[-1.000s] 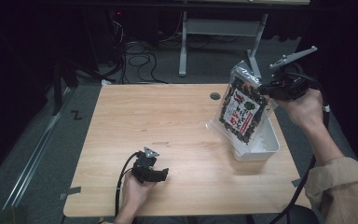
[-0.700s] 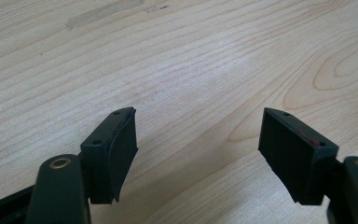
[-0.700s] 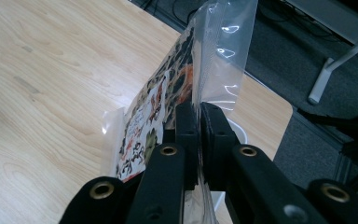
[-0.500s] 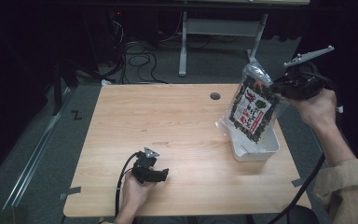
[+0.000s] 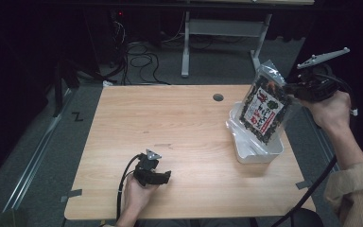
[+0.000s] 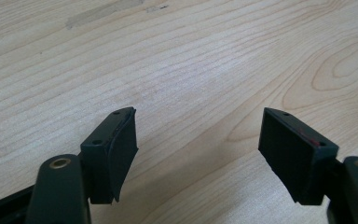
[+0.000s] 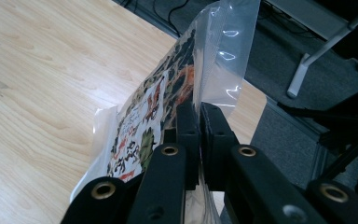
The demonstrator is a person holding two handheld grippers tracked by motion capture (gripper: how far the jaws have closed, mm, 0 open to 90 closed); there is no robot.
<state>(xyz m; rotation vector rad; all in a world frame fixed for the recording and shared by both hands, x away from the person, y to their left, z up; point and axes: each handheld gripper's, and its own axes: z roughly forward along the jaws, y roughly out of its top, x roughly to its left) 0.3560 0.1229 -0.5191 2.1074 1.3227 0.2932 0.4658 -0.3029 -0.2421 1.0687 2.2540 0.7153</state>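
A clear snack bag [image 5: 263, 106] with a dark printed label hangs in the air at the table's right side, its lower end over a white plastic tray [image 5: 257, 153]. My right gripper [image 5: 287, 90] is shut on the bag's upper edge; in the right gripper view the two pads [image 7: 198, 122] pinch the clear film of the bag [image 7: 168, 102]. My left gripper [image 5: 163, 176] rests low on the wooden table [image 5: 170, 127] near the front edge, held by a hand. Its jaws stand wide open with only bare wood [image 6: 196, 93] between the fingers [image 6: 116, 149].
A round cable hole [image 5: 218, 97] lies in the tabletop behind the tray. Beyond the far edge are a desk frame [image 5: 227, 33] and loose cables [image 5: 142, 52] on the floor. Tape strips [image 5: 72, 195] mark the front corners.
The right gripper has carried the bag to the right, and the bag now hangs more upright over the tray. The left gripper has stayed where it was.
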